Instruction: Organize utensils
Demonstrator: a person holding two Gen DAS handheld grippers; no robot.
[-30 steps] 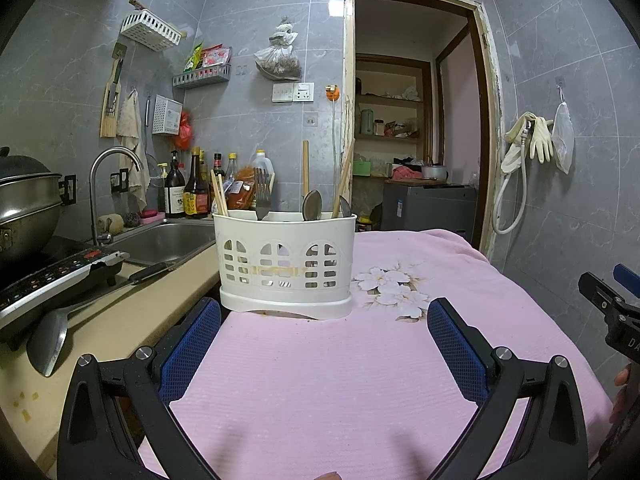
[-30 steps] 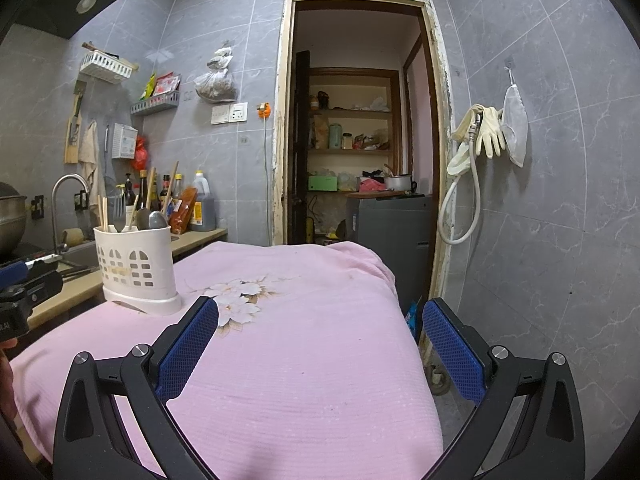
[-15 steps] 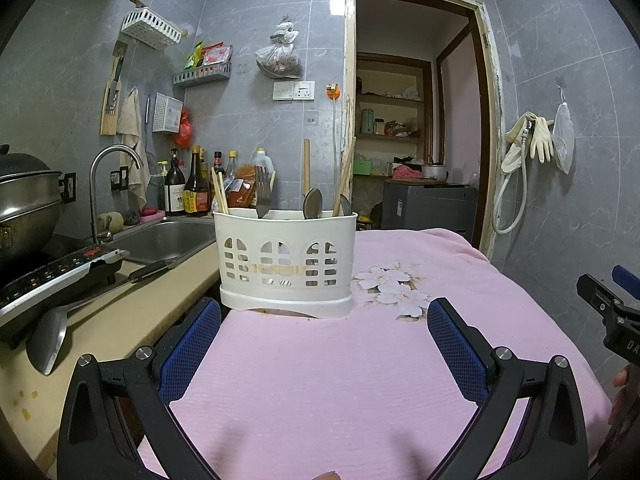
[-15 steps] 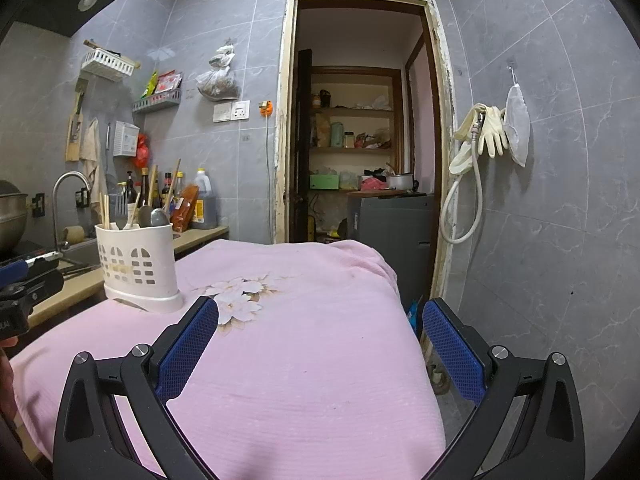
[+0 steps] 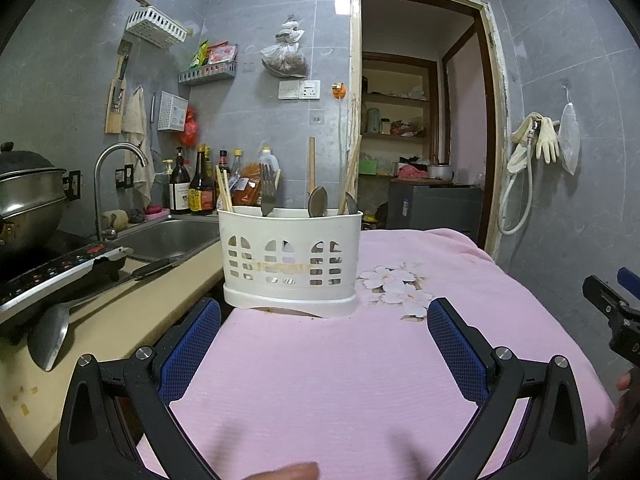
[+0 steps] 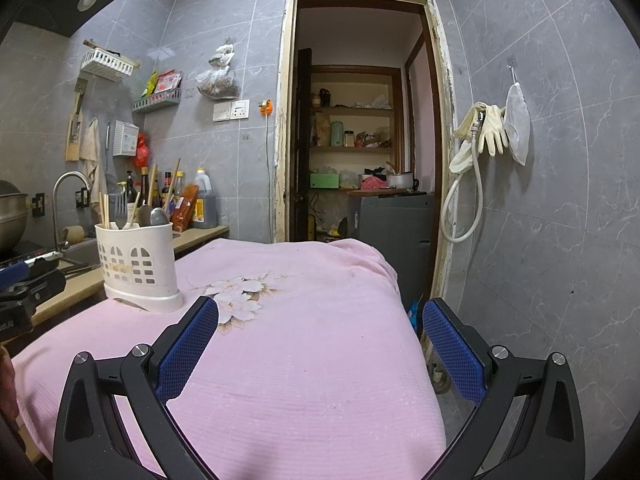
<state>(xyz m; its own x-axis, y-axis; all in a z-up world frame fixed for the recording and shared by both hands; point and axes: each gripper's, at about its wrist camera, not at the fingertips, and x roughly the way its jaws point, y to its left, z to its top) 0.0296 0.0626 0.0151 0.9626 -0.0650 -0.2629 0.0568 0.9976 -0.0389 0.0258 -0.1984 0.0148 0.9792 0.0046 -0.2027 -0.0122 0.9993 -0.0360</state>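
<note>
A white slotted utensil caddy [image 5: 290, 262] stands on the pink cloth-covered table [image 5: 340, 380], upright, at its far left edge. It holds chopsticks [image 5: 225, 194], a fork [image 5: 267, 194], spoons [image 5: 318, 202] and a wooden handle. It also shows in the right wrist view [image 6: 138, 266]. My left gripper [image 5: 322, 340] is open and empty, just short of the caddy. My right gripper [image 6: 320, 340] is open and empty over the table, with the caddy off to its left.
A counter [image 5: 120, 308] runs on the left with a sink [image 5: 172, 236], tap, bottles, an induction cooker [image 5: 52, 272] with a pot, and a metal ladle [image 5: 52, 336]. An open doorway [image 6: 360, 152] lies behind. The table's right edge drops to the floor [image 6: 424, 332].
Both grippers have barely shifted. The caddy sits slightly nearer in the right wrist view. Nothing was grasped or released.
</note>
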